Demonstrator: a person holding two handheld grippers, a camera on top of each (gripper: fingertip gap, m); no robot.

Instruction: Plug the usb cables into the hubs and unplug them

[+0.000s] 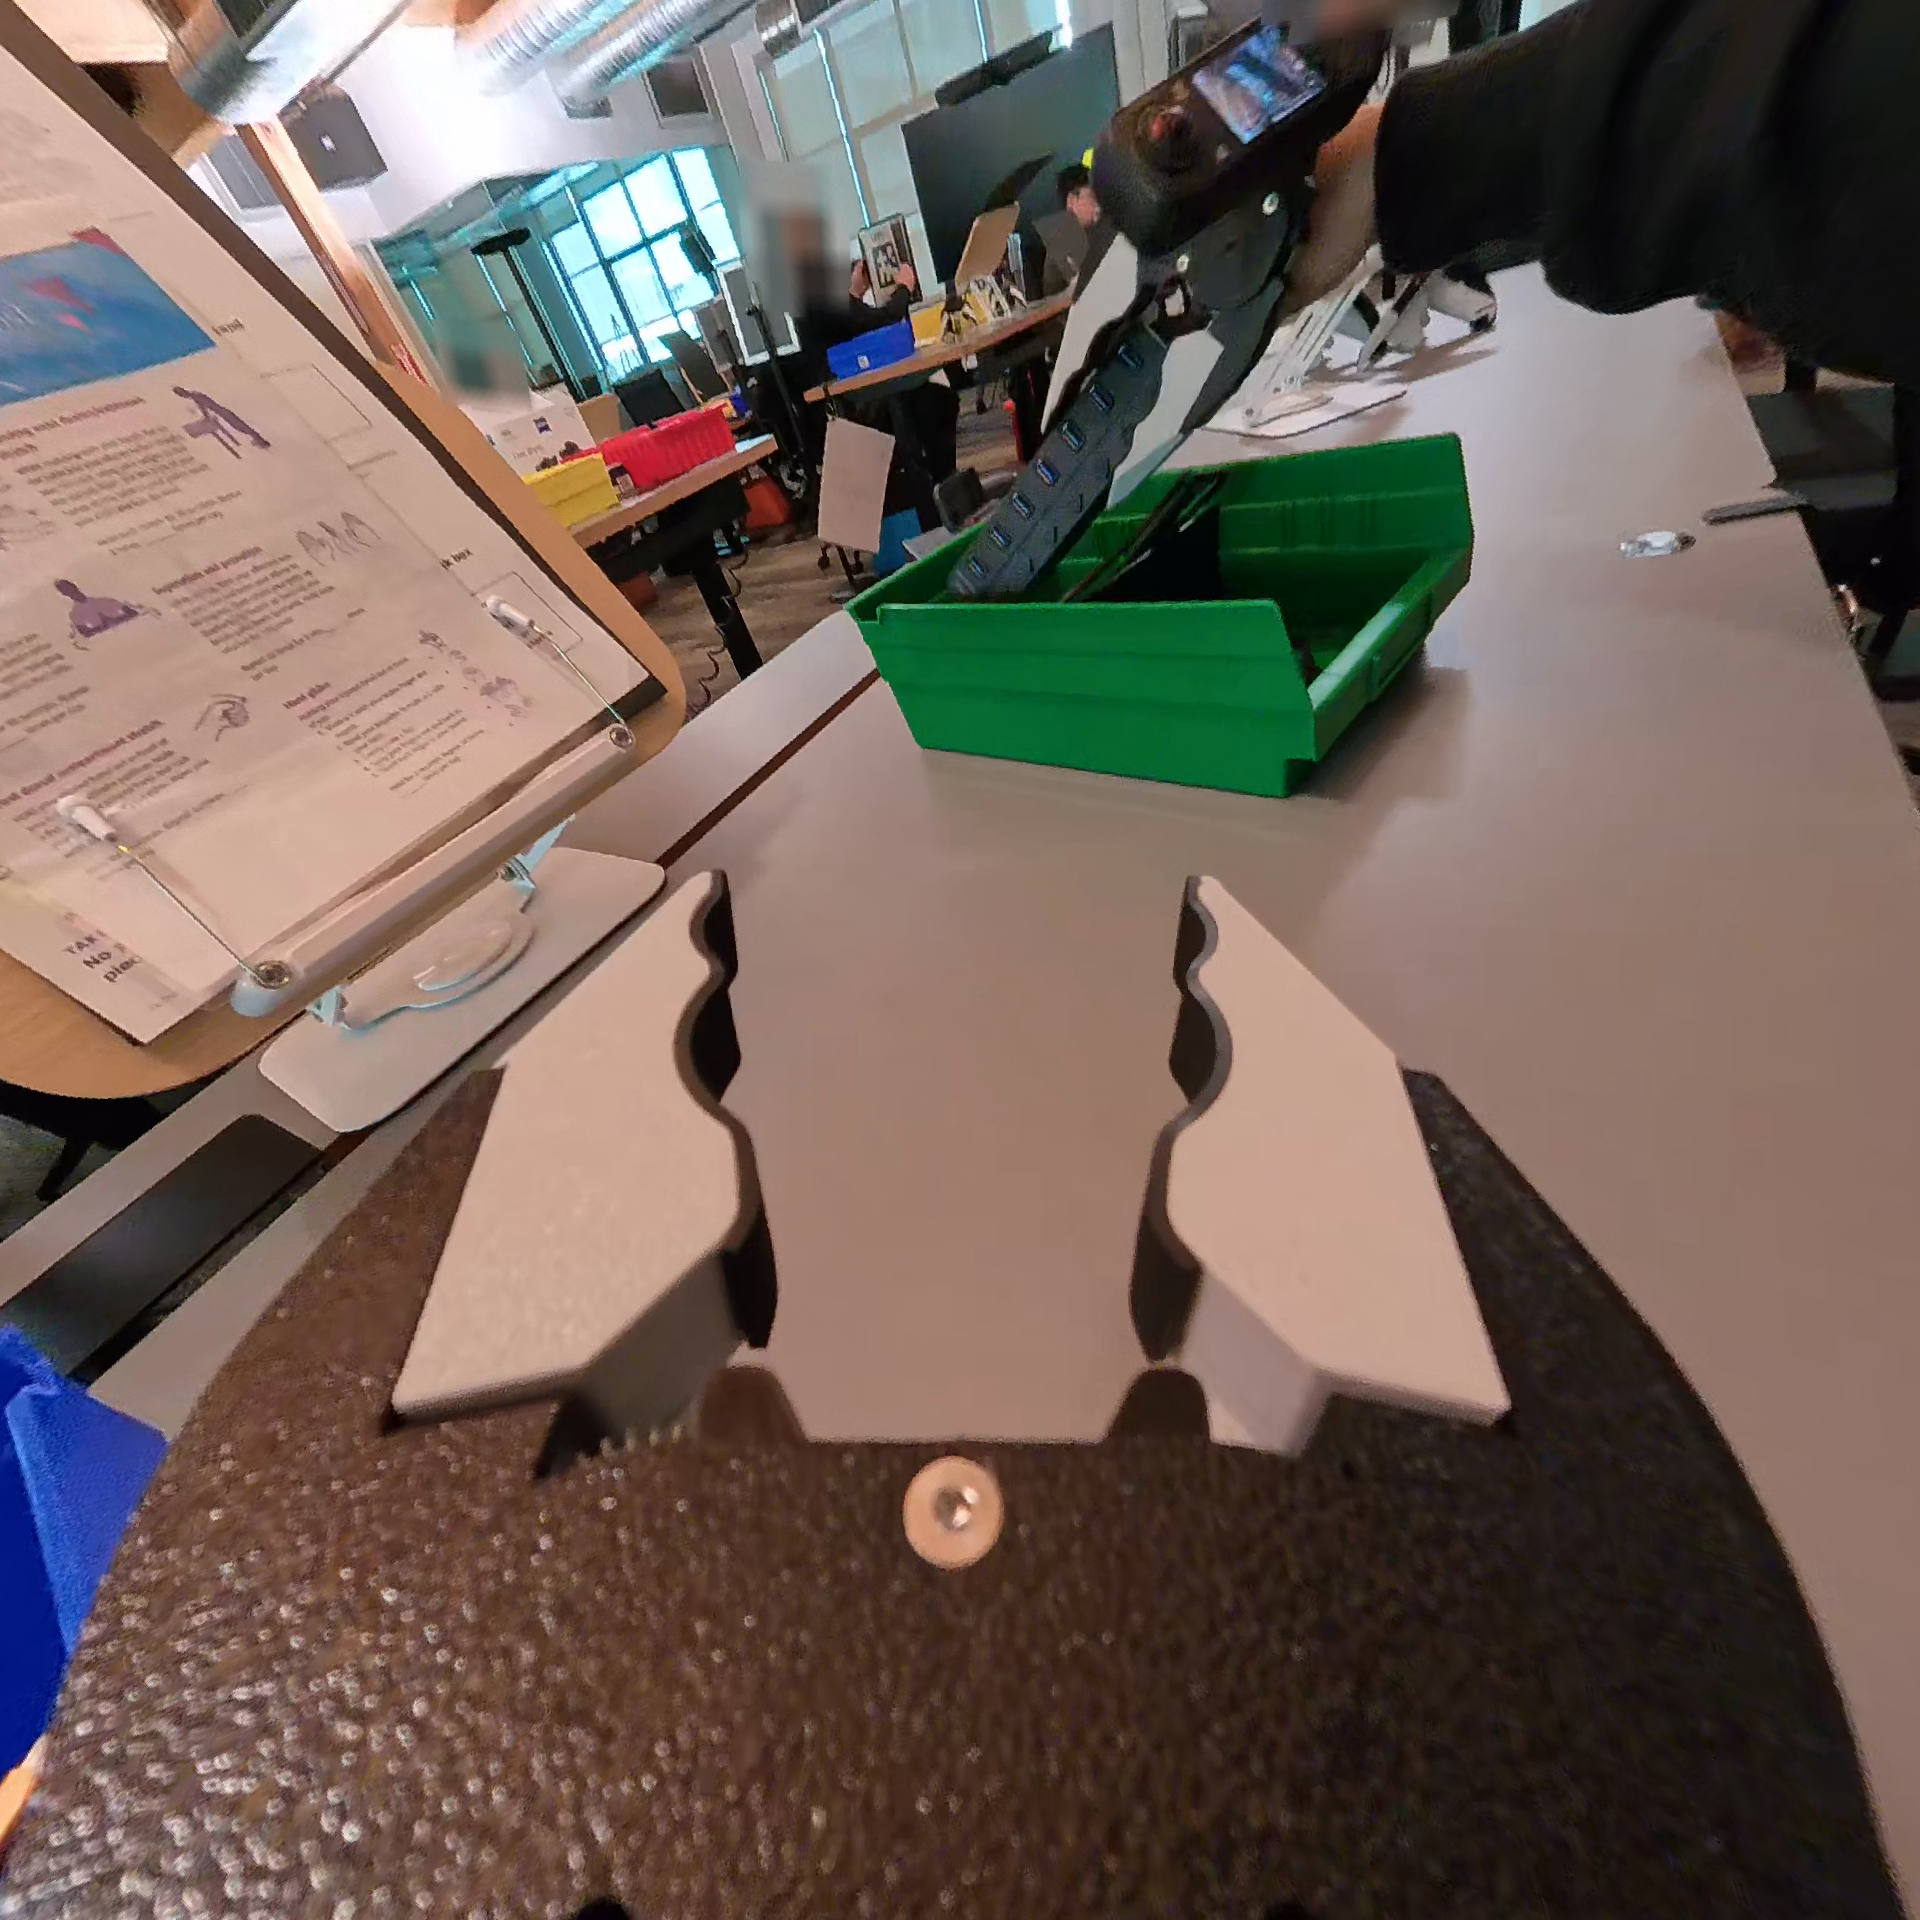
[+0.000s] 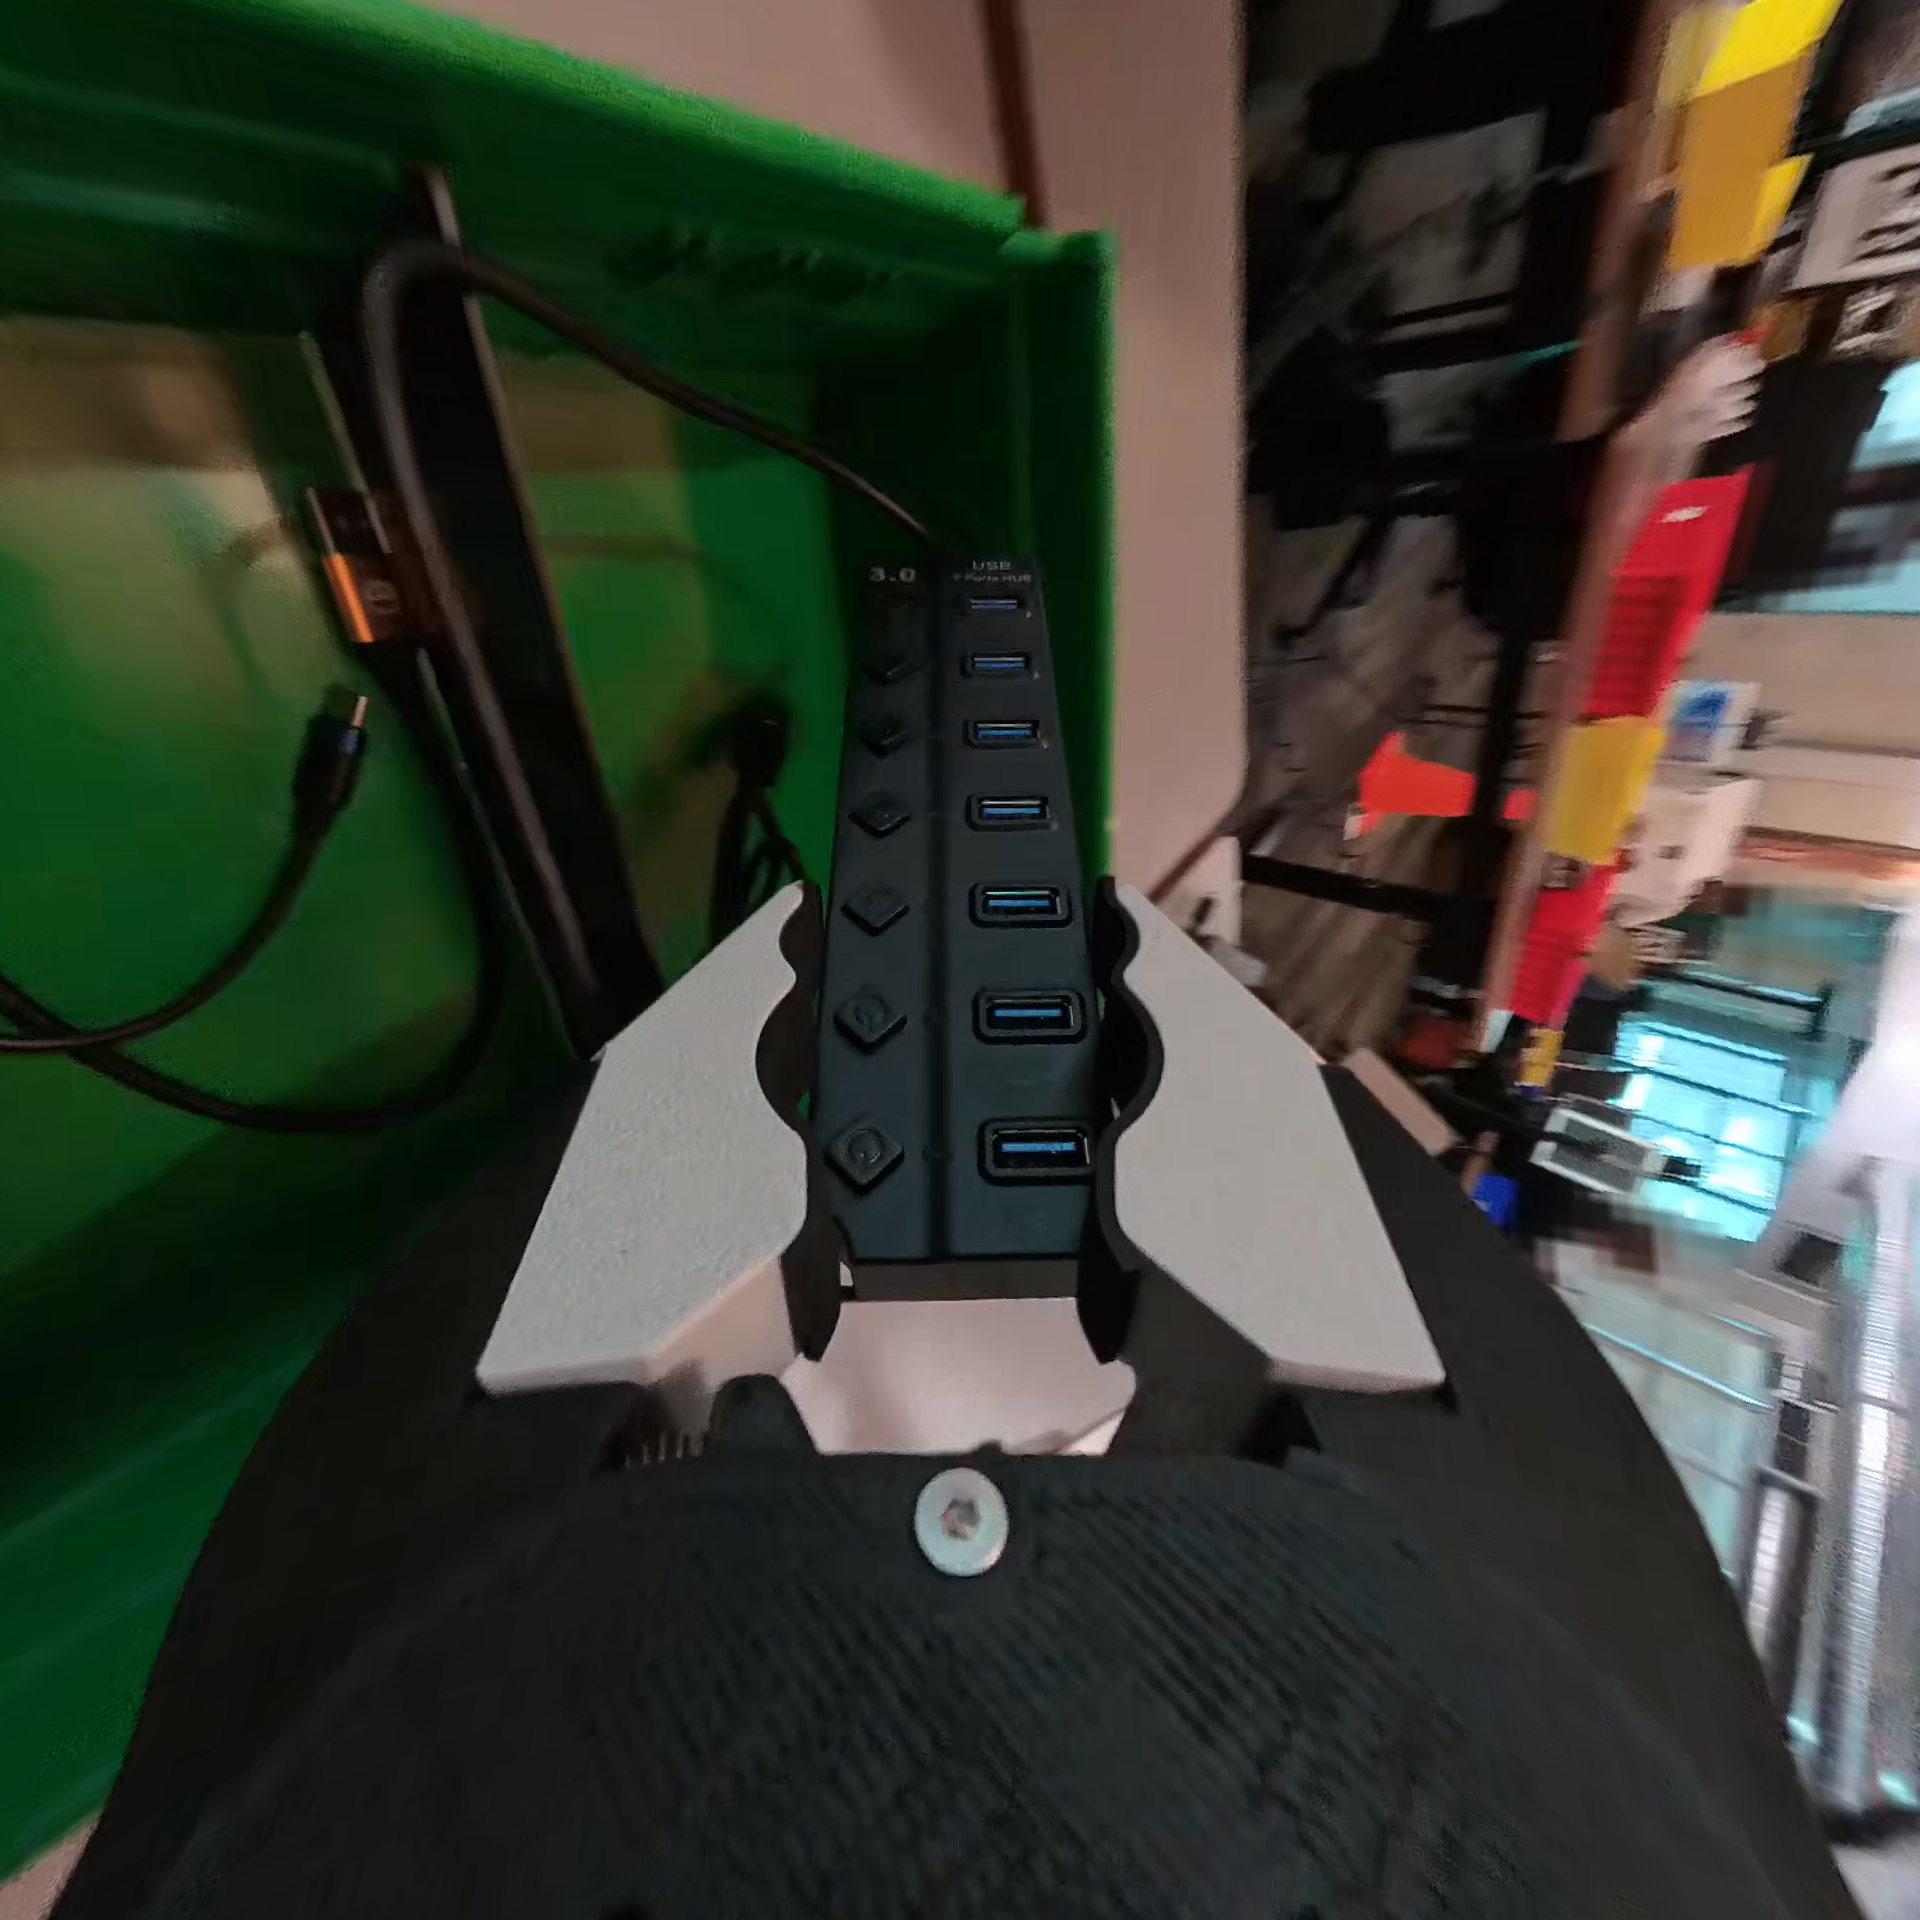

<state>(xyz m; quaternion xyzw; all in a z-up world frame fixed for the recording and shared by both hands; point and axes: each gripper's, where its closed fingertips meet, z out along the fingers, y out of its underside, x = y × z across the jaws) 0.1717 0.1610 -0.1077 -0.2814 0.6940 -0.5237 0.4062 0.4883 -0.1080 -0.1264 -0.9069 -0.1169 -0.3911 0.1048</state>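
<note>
- Right tool [image 2: 951, 1081] clamped on black hub [image 2: 961, 935], tilted over green bin [image 1: 1174, 665].
- Left tool [image 1: 956, 1122] open, empty, above counter [image 1: 1558, 935].
- Cables [image 2: 343, 748] inside bin.

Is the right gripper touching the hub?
Touching: in the right wrist view both fingers press the hub's sides near its end.

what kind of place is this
Probably an open-plan office or lab workspace: long grey desks, rows of tables bearing coloured storage bins, a large dark screen and big windows behind.
</note>
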